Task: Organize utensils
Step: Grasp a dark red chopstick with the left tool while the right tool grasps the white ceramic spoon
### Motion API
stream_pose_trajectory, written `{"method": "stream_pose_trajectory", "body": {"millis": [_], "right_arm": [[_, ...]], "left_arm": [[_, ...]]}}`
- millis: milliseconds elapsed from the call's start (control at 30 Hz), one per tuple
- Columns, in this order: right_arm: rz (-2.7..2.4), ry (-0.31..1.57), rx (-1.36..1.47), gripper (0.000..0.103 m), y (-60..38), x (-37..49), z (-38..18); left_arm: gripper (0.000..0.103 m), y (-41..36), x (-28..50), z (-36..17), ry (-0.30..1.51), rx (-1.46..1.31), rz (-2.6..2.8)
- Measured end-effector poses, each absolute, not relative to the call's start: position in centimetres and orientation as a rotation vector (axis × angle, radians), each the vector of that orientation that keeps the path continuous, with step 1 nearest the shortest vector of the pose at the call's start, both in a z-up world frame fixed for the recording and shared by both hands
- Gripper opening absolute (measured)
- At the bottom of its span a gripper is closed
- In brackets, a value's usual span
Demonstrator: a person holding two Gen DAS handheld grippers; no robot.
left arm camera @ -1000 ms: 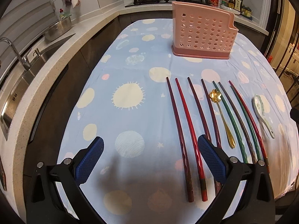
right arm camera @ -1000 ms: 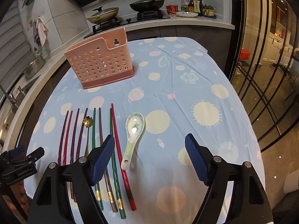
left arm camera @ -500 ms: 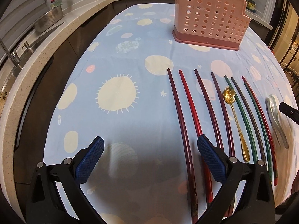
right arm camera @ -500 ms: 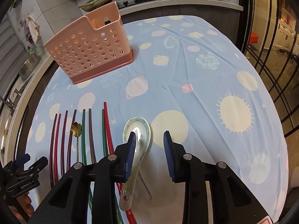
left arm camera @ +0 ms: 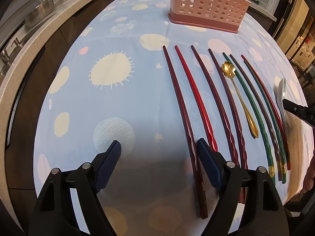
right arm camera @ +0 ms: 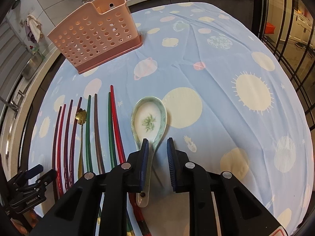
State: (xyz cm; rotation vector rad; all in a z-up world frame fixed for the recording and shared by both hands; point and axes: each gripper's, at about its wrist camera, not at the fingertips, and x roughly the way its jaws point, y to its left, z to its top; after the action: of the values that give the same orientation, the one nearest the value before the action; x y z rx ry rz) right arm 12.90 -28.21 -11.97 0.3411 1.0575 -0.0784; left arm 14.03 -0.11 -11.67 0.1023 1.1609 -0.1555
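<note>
Two risks for us: right hand-held gripper has been narrowing around the spoon handle, no pinch yet, so it may skid; left hand-held gripper, closing but spread, could nudge the chopsticks.

— Where does your left wrist camera look from?

— From low over the table's near edge, tilted steeply down toward the far edge, close to the chopsticks.

— And your right one?

— Also low at the near edge, further toward the right edge, close above the ceramic spoon.

— What do you get in both?

— The chopsticks row, the gold spoon, the pink holder at the far edge, and the counter on the left.
</note>
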Motion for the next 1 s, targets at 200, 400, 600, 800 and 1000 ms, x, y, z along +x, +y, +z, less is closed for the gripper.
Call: {"method": "stream_pose_trajectory", "body": {"millis": [200, 400, 600, 800, 1000], "right_arm": [[-0.06, 1.063, 0.35, 0.016, -27.8, 11.8, -11.7], [-0.025, 1.07, 0.352, 0.016, -27.0, 10.9, -11.9], [-0.009, 1.072, 0.327, 0.015, -26.0, 10.1, -12.3], [-0.011, 1.062, 0.329, 0.009, -26.1, 9.2, -12.4], [-0.016, 1.056, 0.31, 0.008, -25.8, 8.2, -12.2]], "left_arm": [[0.072, -0.4, 12.7, -11.5, 1.168, 0.102, -0.183], [0.071, -0.5, 11.9, -11.6, 1.161, 0.108, -0.189], [0.071, -0.6, 10.8, -11.7, 1.148, 0.115, -0.196], [0.07, -0.5, 10.0, -11.7, 1.136, 0.101, -0.194], [0.055, -0.4, 8.9, -11.5, 1.114, 0.107, -0.2]]}}
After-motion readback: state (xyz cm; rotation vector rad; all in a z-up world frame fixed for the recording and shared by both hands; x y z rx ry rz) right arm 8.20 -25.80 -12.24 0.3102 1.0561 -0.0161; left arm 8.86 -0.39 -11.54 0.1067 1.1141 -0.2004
